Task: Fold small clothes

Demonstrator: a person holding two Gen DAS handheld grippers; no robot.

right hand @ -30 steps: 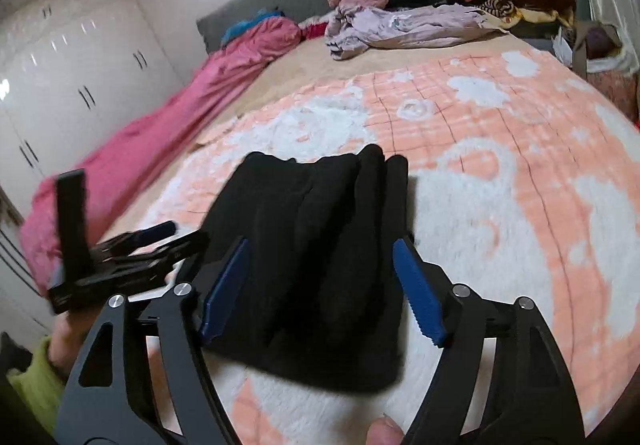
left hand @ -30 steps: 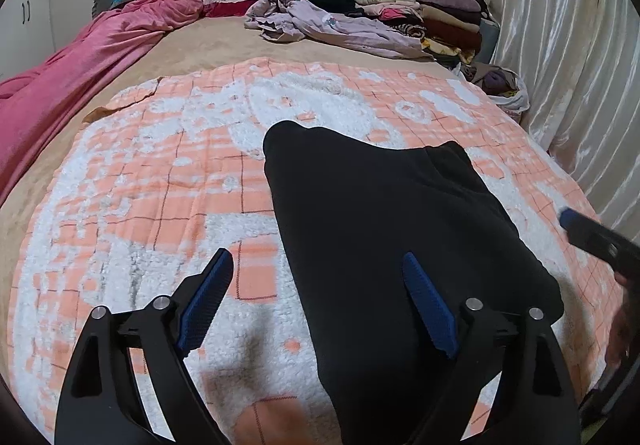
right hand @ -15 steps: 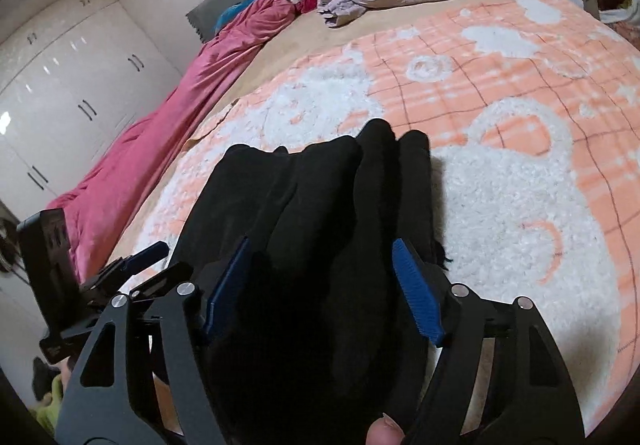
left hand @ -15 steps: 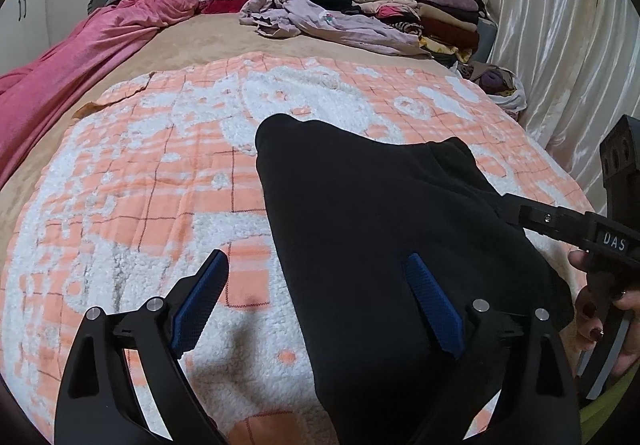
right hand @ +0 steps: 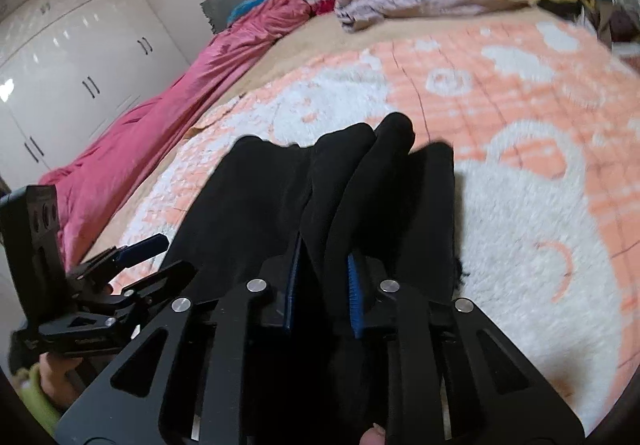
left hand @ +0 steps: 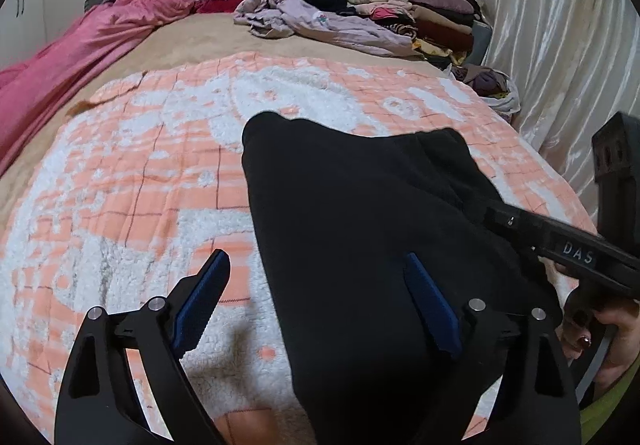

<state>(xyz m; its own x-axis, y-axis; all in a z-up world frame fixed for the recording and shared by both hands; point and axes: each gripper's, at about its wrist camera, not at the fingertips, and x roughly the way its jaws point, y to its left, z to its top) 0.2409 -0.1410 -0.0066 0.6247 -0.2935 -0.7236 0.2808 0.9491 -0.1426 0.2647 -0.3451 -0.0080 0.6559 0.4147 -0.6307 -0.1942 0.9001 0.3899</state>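
A black garment (left hand: pixel 360 229) lies partly folded on the orange and white blanket (left hand: pixel 132 181). My left gripper (left hand: pixel 316 305) is open above the garment's near left edge, one finger over the blanket, one over the cloth. My right gripper (right hand: pixel 322 285) is shut on a raised fold of the black garment (right hand: pixel 352 173) at its right side. The right gripper also shows in the left wrist view (left hand: pixel 560 241), and the left gripper shows at the left of the right wrist view (right hand: pixel 132 257).
A pink quilt (left hand: pixel 80 53) lies along the bed's left side. A lilac garment (left hand: pixel 320 21) and a stack of folded clothes (left hand: pixel 408 5) sit at the bed's head. A white curtain (left hand: pixel 560 45) hangs on the right; white wardrobes (right hand: pixel 60 65) stand on the left.
My right gripper has come in over the garment's right side and closed on a fold of it. My left gripper stays open and has hardly moved.
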